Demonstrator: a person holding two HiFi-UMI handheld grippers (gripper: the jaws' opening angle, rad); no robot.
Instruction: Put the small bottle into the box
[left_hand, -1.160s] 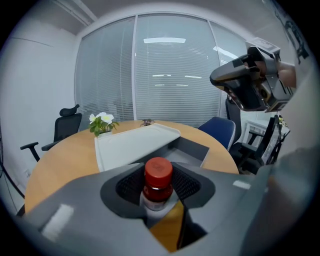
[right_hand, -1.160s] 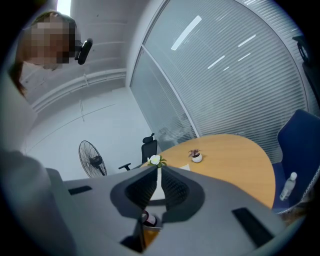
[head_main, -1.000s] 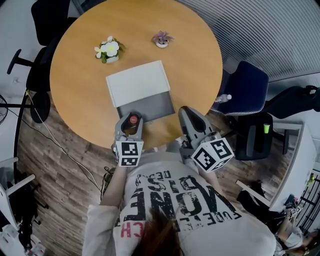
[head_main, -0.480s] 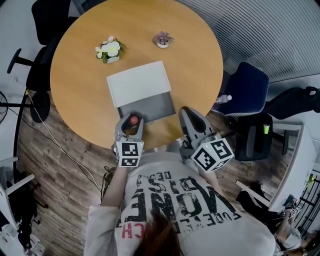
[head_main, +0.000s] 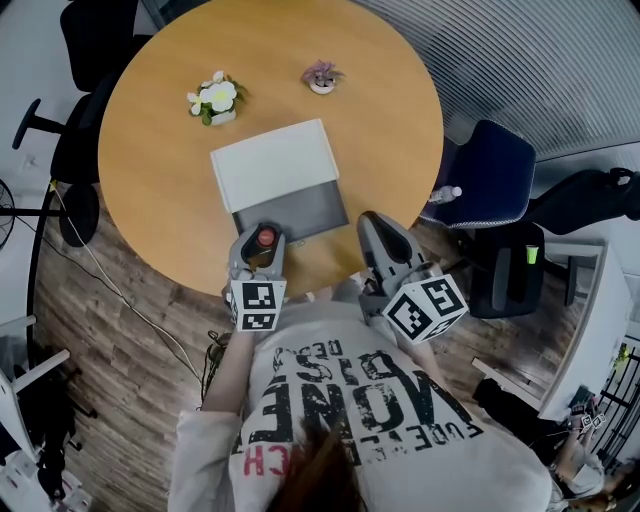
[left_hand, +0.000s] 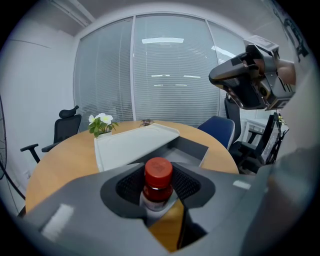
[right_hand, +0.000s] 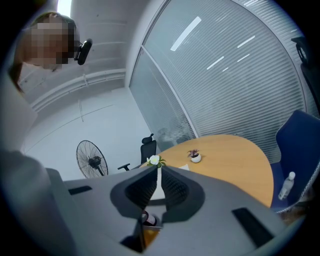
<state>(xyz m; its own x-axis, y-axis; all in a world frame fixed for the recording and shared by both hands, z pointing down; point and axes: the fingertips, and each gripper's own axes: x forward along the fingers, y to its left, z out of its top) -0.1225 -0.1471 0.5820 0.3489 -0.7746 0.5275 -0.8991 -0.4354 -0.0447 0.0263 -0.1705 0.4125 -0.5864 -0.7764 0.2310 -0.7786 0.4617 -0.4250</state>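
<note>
the left gripper (head_main: 258, 246) has its fingers clamped on the small bottle (left_hand: 158, 181), red cap up, over the near edge of the round desk (head_main: 160, 160) and just short of the open box (head_main: 292, 212). the box's white lid (head_main: 272, 165) covers its far half. the right gripper (head_main: 373, 230) sits alongside, fingers closed on nothing.

My head camera is looking steeply down at the bench (head_main: 150, 170) and box (head_main: 272, 163); both gripper cameras are looking low across, sharing the far flowers (left_hand: 101, 121).
</note>
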